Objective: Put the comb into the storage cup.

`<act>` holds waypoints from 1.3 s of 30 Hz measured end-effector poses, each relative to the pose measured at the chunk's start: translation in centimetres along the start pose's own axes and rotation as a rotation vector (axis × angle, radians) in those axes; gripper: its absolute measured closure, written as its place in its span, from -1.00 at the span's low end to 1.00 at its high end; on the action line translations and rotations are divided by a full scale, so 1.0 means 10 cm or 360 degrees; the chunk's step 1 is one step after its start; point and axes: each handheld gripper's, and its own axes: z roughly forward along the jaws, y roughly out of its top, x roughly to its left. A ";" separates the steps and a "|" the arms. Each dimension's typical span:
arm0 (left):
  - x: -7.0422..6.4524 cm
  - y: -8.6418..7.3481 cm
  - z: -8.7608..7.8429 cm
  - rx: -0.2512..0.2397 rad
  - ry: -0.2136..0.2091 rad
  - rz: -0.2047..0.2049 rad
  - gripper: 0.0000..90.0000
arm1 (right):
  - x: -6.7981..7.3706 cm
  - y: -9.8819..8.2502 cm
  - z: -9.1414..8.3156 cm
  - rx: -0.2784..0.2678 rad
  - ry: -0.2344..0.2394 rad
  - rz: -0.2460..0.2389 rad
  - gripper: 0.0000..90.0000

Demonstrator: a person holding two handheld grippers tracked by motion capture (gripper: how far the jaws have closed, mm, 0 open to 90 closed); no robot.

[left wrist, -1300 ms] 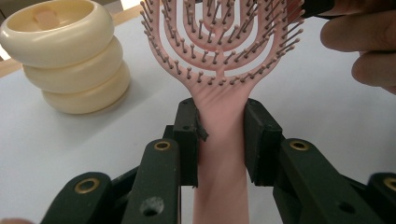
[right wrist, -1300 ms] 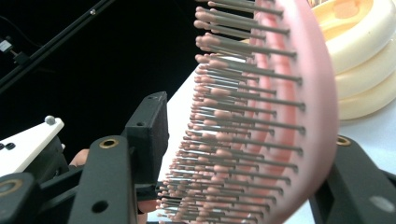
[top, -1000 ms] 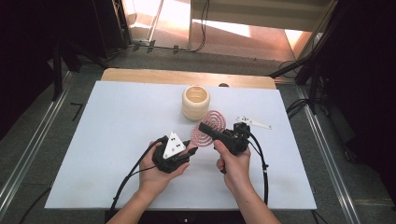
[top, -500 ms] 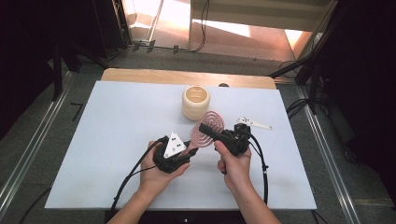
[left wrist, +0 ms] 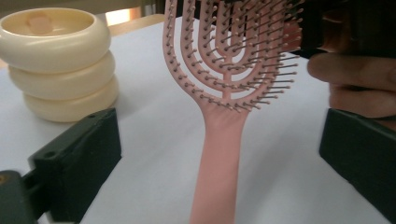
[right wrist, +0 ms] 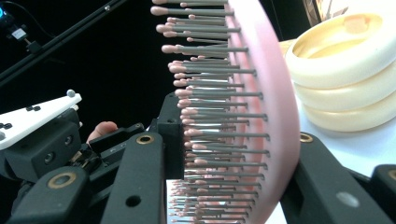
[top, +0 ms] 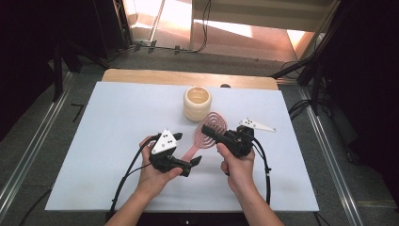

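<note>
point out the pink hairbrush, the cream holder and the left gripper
pink hairbrush (left wrist: 219, 154), left gripper view, on its handle.
cream holder (top: 197, 102), high view, on its ribbed side wall.
left gripper (top: 194, 163), high view, between its open jaws.

A wooden table (top: 141, 76) carried a white sheet (top: 108, 122) that covered nearly all of its top, leaving a strip of bare wood along the far edge. On the sheet, near the far middle, stood a cream ribbed cup (top: 197, 103), upright and open at the top. The pink hairbrush (top: 205, 134) was just beside the cup on the near side, its handle toward the person.
</note>
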 end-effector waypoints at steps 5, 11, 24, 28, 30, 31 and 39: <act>0.04 -0.02 -0.07 -0.0029 0.0018 -0.0009 -1.00 | 0.02 0.02 -0.02 -0.0021 -0.0009 -0.0051 0.39; 0.08 -0.05 -0.15 -0.0055 0.0041 -0.0002 -1.00 | 0.03 0.03 -0.04 -0.0026 -0.0007 -0.0077 0.39; 0.23 -0.22 -0.48 -0.0135 0.0097 0.0026 -1.00 | 0.04 0.07 -0.08 -0.0051 0.0007 -0.0113 0.39; 0.29 -0.26 -0.60 -0.0168 0.0125 0.0031 -1.00 | 0.03 0.08 -0.09 -0.0061 0.0002 -0.0121 0.38; 0.32 -0.28 -0.67 -0.0182 0.0146 0.0031 -1.00 | 0.03 0.09 -0.09 -0.0059 -0.0001 -0.0126 0.39; 0.34 -0.29 -0.69 -0.0183 0.0155 0.0033 -1.00 | 0.02 0.09 -0.10 -0.0058 -0.0004 -0.0128 0.38; 0.49 -0.37 -0.89 -0.0233 0.0231 -0.0028 -1.00 | 0.03 0.12 -0.12 -0.0068 -0.0035 -0.0177 0.39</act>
